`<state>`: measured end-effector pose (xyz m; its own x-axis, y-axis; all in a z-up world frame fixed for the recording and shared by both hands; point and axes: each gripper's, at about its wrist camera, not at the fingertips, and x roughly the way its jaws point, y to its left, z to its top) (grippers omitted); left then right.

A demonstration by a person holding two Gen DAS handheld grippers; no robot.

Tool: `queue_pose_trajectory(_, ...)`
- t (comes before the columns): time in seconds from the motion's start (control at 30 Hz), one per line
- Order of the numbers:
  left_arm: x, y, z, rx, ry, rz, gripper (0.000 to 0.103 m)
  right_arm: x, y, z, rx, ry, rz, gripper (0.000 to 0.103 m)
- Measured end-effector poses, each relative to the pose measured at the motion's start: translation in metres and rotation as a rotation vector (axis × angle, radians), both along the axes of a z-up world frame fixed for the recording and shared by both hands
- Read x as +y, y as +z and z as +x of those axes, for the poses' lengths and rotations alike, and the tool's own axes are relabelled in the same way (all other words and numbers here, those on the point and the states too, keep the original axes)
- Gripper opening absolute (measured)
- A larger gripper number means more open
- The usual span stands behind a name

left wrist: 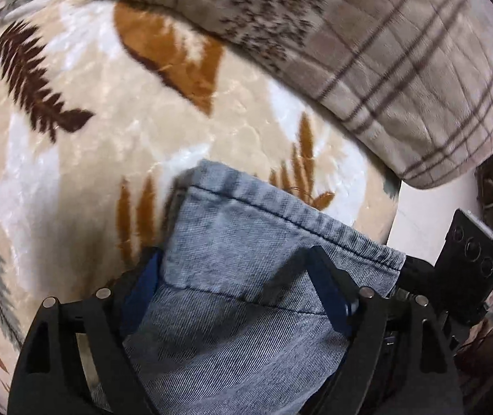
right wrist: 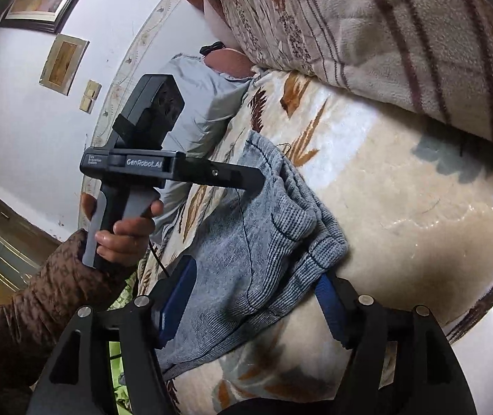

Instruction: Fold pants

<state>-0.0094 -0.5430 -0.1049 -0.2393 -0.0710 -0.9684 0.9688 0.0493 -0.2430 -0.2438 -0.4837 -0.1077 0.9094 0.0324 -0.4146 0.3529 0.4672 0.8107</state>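
Left wrist camera sits low and close, looking forward between its black fingers across the cream leaf-print fleece blanket (left wrist: 84,159) toward the beige plaid quilt (left wrist: 402,79) along the bed's far edge. Right wrist camera rides a touch higher, facing the same quilt (right wrist: 402,45) but angled left toward the white wall (right wrist: 21,121). Both views share the blanket (right wrist: 402,207), the quilt and the faded blue denim pants (left wrist: 246,276) (right wrist: 267,242).

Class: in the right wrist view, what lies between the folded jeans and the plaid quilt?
In the right wrist view, only the leaf-print blanket lies between the jeans and the plaid quilt; nothing else rests there.
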Motion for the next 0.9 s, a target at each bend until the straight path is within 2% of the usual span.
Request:
queue_pose_trajectory(0.07, 0.001, -0.001, -0.010, -0.010, -0.020, -0.015, 0.084, -0.001, 0.000, 0.001, -0.010, -0.004, -0.002, 0.070)
queue_pose_trajectory(0.17, 0.000, 0.000, -0.015, 0.026, -0.005, -0.044, 0.084, -0.005, -0.002, 0.001, -0.020, -0.019, 0.003, 0.059)
queue_pose_trajectory(0.23, -0.003, 0.002, -0.019, 0.046, -0.009, -0.056, 0.084, -0.008, -0.005, 0.000, -0.016, -0.033, 0.010, 0.048)
queue_pose_trajectory(0.33, -0.004, 0.006, -0.030, 0.028, -0.061, -0.075, 0.081, -0.010, -0.007, -0.002, -0.021, -0.044, 0.015, 0.041)
queue_pose_trajectory(0.37, -0.002, 0.007, -0.035, 0.014, -0.076, -0.082, 0.077, -0.010, -0.007, -0.001, -0.018, -0.047, 0.009, 0.039)
queue_pose_trajectory(0.43, 0.001, 0.012, -0.037, -0.038, -0.089, -0.099, 0.050, -0.012, -0.007, 0.000, -0.010, -0.055, 0.001, 0.032)
queue_pose_trajectory(0.47, 0.001, 0.013, -0.037, -0.054, -0.078, -0.103, 0.044, -0.012, -0.008, 0.000, -0.008, -0.058, 0.001, 0.029)
queue_pose_trajectory(0.53, 0.002, 0.017, -0.033, -0.067, -0.040, -0.116, 0.021, -0.013, -0.007, 0.001, -0.001, -0.057, -0.004, 0.027)
queue_pose_trajectory(0.63, 0.010, 0.026, -0.036, -0.083, -0.026, -0.156, 0.015, -0.012, -0.002, 0.003, 0.017, -0.049, -0.029, 0.026)
queue_pose_trajectory(0.83, 0.027, 0.052, -0.066, -0.127, -0.031, -0.231, 0.014, -0.003, 0.016, 0.005, 0.052, -0.032, -0.104, 0.026)
queue_pose_trajectory(0.9, 0.042, 0.067, -0.061, -0.126, -0.016, -0.249, 0.014, 0.002, 0.025, 0.007, 0.063, -0.021, -0.136, 0.026)
